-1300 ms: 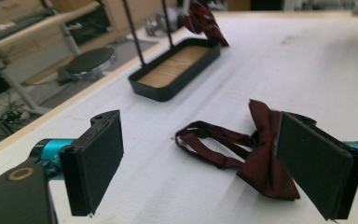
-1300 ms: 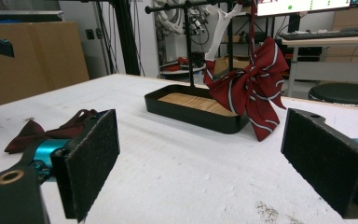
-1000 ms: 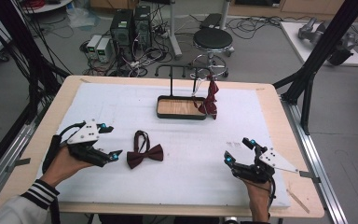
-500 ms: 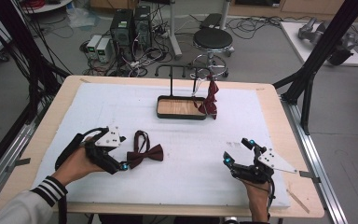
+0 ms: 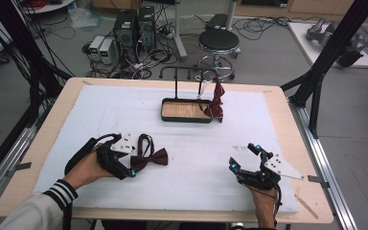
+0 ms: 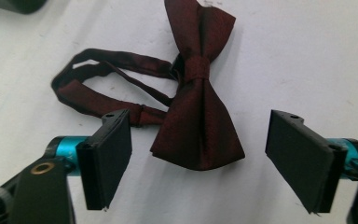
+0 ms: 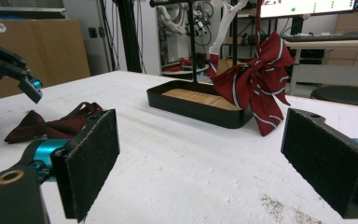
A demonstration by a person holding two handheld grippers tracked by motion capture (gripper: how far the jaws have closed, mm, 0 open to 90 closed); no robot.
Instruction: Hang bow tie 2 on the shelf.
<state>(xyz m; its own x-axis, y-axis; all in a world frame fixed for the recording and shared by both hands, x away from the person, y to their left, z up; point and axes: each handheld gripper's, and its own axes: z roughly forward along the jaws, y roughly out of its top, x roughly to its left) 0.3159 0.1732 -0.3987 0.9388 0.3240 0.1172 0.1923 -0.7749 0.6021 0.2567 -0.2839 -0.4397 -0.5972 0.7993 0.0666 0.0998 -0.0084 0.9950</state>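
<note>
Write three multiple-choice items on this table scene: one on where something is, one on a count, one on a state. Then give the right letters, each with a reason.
1. Where does the striped red ribbon bow hang?
A. from the black metal stand with the wooden-floored tray
B. from the black round stool
C. from the right tongs

2. How many bows are in the scene?
A. one
B. two
C. four

3. How do the left tongs stand to the dark red satin bow tie?
A. shut on its strap
B. lifting it clear of the table
C. open, with one wing of it between the pads

Answers:
1 A, the high view shows it hanging at the stand's right side.
2 B, one hangs on the stand and one lies flat on the white foam mat.
3 C, in the left gripper view there are gaps on both sides of the wing.
</note>
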